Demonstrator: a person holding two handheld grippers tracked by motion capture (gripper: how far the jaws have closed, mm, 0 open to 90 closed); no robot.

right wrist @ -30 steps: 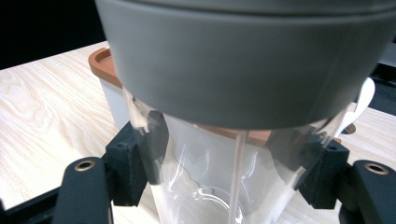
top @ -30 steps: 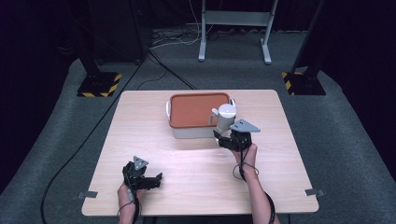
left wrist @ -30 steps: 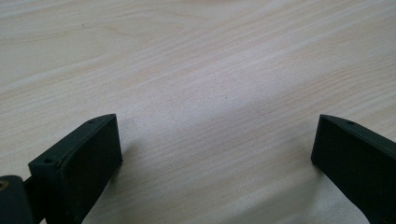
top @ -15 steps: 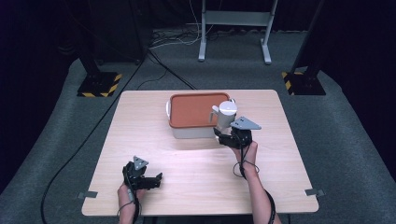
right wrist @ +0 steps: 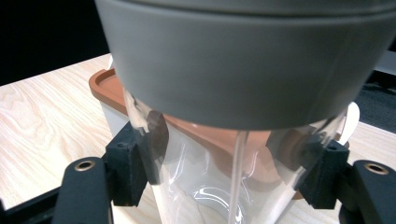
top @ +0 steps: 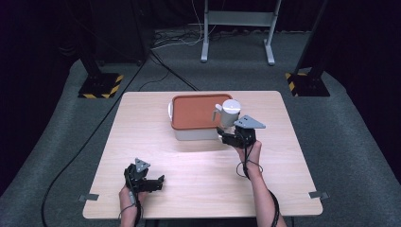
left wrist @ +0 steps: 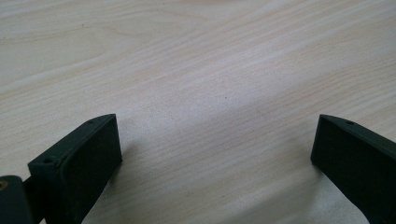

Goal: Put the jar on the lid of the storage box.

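Note:
A clear plastic cup with a grey lid (top: 230, 111) is held by my right gripper (top: 231, 135) just in front of the right end of a white box with an orange-brown lid (top: 198, 111). In the right gripper view both jaws press on the clear cup wall (right wrist: 205, 177) under the grey lid (right wrist: 243, 56), and the box lid (right wrist: 105, 86) lies behind. My left gripper (top: 153, 182) rests near the front left of the table, open. The left gripper view has its jaws wide apart over bare wood (left wrist: 210, 107), nothing between them.
The light wooden table (top: 142, 127) stands on grey carpet. A metal stand (top: 236, 23) and black posts with yellow-striped bases (top: 101, 85) stand beyond the far edge. A black cable (top: 85, 146) runs past the table's left side.
The right gripper with the cup has shifted slightly; the cup seems a little higher beside the box. The left gripper has stayed in place.

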